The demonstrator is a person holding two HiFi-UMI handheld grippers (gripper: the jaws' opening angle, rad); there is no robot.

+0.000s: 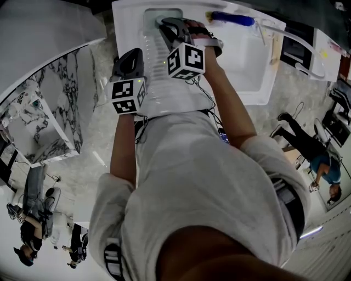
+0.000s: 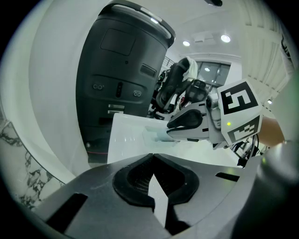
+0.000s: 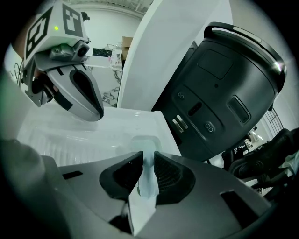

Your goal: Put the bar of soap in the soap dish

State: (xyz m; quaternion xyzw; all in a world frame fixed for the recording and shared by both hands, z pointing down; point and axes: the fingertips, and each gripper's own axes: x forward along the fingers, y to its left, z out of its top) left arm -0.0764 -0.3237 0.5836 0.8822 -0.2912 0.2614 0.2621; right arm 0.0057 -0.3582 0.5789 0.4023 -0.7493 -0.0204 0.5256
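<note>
Right gripper view, nearest first: the right gripper (image 3: 148, 155) has its two jaws drawn close on the one bar of soap (image 3: 145, 184). The pale blue-green bar fills the narrow gap between the ribbed pads and sticks out past them toward the camera. Just beyond the jaw tips lies the single soap dish (image 3: 145, 141), a translucent rounded tray on the white sink top (image 3: 70, 135). The soap is in the grip and not lying in the dish; whether its far end touches the tray cannot be told. Farther off on the left hangs the left gripper (image 3: 77, 95), and on the right stands one large dark grey machine (image 3: 224, 88).

In the left gripper view, the left gripper (image 2: 152, 158) has its jaw tips met, with nothing between them. Past them the right gripper (image 2: 172, 128) points down at the soap dish (image 2: 156, 135), its tips just over the tray.

From the head view, both grippers are over the sink top, each with one marker cube, two in all. The left gripper (image 1: 133, 57) is nearer the person's body. The right gripper (image 1: 167, 24) is farther out, at the soap dish (image 1: 149, 15). Beyond the basin (image 1: 247, 66) lies one blue-handled thing (image 1: 233, 19), too small to name.
</note>
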